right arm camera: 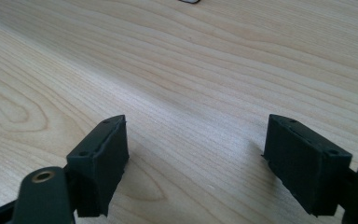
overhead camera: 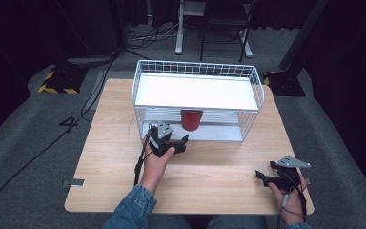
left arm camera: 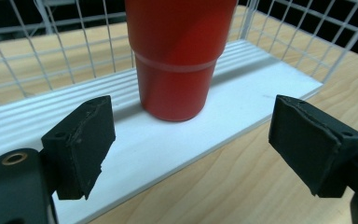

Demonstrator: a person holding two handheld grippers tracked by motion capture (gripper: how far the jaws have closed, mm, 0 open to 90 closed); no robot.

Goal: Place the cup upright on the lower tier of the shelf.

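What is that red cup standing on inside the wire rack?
The red cup stands on the wire rack's white lower shelf. The upper shelf covers the cup's top.

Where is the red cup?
In the high view the red cup stands upright on the lower shelf of the white wire rack, just beyond the open left gripper.

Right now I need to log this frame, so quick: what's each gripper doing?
Left gripper: open, holding nothing, jaws facing the red cup on the rack's lower shelf.
Right gripper: open, empty, over the table.
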